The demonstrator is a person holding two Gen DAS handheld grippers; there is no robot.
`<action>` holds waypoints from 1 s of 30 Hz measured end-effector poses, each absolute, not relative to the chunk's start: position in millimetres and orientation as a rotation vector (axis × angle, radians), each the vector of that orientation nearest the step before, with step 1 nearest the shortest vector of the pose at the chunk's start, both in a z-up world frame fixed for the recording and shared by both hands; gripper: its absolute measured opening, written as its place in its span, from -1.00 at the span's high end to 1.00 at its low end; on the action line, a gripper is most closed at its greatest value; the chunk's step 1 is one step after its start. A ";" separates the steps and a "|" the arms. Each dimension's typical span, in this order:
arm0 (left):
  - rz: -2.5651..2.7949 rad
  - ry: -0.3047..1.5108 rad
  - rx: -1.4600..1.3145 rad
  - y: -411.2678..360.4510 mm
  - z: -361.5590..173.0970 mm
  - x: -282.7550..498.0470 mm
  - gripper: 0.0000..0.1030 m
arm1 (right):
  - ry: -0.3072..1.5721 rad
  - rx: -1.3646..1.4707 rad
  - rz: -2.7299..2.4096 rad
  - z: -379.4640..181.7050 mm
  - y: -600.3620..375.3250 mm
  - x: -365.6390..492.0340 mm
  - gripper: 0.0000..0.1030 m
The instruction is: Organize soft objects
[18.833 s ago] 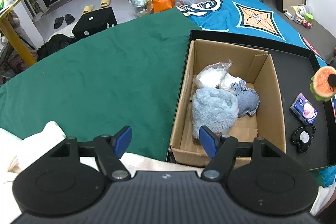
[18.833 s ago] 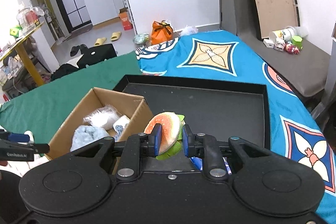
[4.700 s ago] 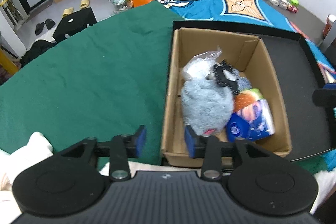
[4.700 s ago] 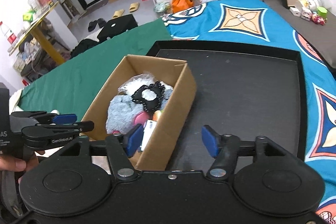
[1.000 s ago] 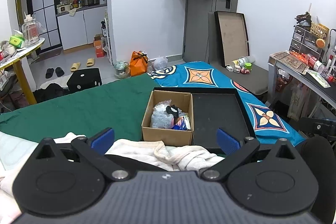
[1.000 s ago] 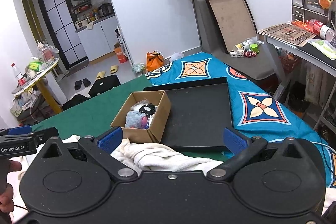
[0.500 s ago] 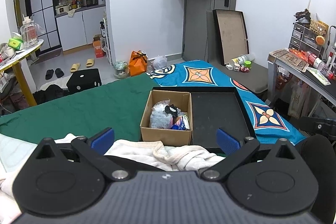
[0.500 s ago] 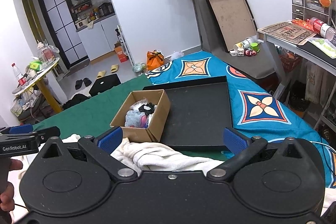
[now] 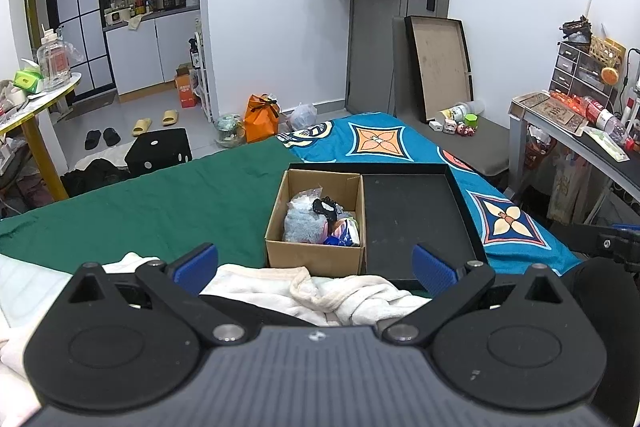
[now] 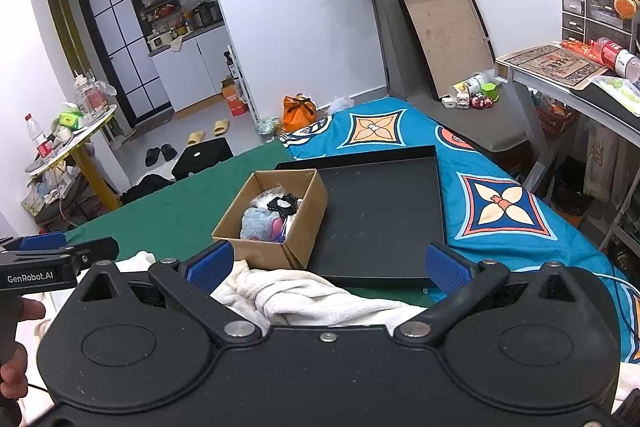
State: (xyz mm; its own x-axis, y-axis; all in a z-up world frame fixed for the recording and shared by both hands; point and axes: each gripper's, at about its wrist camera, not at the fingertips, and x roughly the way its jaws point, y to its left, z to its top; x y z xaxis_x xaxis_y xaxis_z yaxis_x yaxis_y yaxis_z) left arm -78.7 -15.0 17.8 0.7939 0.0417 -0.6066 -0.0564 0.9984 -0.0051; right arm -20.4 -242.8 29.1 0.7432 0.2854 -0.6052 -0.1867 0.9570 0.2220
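A cardboard box [image 9: 316, 259] [image 10: 264, 251] stands on the bed, in the left part of a black tray [image 9: 412, 211] [image 10: 380, 219]. Inside lie a fluffy blue plush [image 9: 302, 227] [image 10: 256, 221], a black soft piece [image 9: 325, 207] [image 10: 282, 203], a clear bag and a blue packet [image 9: 340, 237]. My left gripper [image 9: 314, 263] is open, held well back from the box with nothing between its fingers. My right gripper [image 10: 326, 267] is open and empty too, equally far back. The left gripper also shows at the left edge of the right wrist view [image 10: 60, 255], with a hand on its handle.
A white towel [image 9: 320, 291] [image 10: 304, 295] lies bunched at the near edge, just in front of both grippers. The bed has a green cover [image 9: 160, 203] on the left and a blue patterned one [image 10: 500, 203] on the right. A desk [image 10: 568, 83] stands at the right.
Both grippers are open and empty; 18.8 s ago the right one was shut on an orange plush. Over the last second both views have barely shifted.
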 end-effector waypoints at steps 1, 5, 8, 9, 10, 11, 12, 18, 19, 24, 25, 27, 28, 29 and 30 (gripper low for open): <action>0.053 0.652 -0.024 -15.1 17.6 -78.9 -0.99 | 0.687 0.150 0.259 29.2 -242.4 -20.5 -1.00; 0.049 0.654 -0.026 -15.2 16.7 -79.0 -0.99 | 0.687 0.150 0.262 28.8 -242.7 -20.1 -1.00; 0.048 0.655 -0.027 -15.8 16.2 -79.5 -0.99 | 0.685 0.147 0.267 28.6 -242.0 -20.7 -1.00; 0.049 0.655 -0.027 -15.8 16.2 -79.5 -0.99 | 0.683 0.144 0.268 28.8 -241.4 -21.0 -1.00; 0.049 0.655 -0.030 -15.6 16.0 -79.9 -0.99 | 0.684 0.141 0.269 28.8 -241.0 -21.1 -1.00; 0.050 0.656 -0.031 -15.7 15.8 -79.7 -0.99 | 0.685 0.139 0.271 28.3 -241.0 -21.1 -1.00; 0.049 0.657 -0.032 -15.7 15.5 -79.9 -0.99 | 0.686 0.138 0.272 28.1 -240.5 -21.1 -1.00; 0.047 0.660 -0.036 -15.4 14.8 -80.0 -0.99 | 0.691 0.131 0.271 26.5 -240.2 -20.2 -1.00; 0.046 0.661 -0.036 -15.5 14.4 -80.3 -0.99 | 0.691 0.130 0.271 26.3 -240.0 -20.2 -1.00; 0.045 0.664 -0.039 -15.0 13.5 -80.3 -0.99 | 0.692 0.132 0.272 25.9 -240.1 -20.2 -1.00; 0.045 0.665 -0.040 -15.2 13.3 -80.4 -0.99 | 0.692 0.134 0.271 25.7 -240.2 -19.9 -1.00; 0.045 0.666 -0.039 -15.2 12.9 -80.5 -0.99 | 0.692 0.136 0.270 25.5 -240.3 -20.3 -1.00; 0.046 0.666 -0.039 -15.3 12.9 -80.6 -0.99 | 0.693 0.138 0.269 24.9 -240.5 -20.2 -1.00; 0.047 0.666 -0.039 -15.3 13.1 -80.5 -0.99 | 0.694 0.140 0.268 24.6 -240.5 -20.1 -1.00; 0.048 0.665 -0.039 -15.3 12.9 -80.6 -0.99 | 0.694 0.140 0.266 24.3 -240.3 -20.2 -1.00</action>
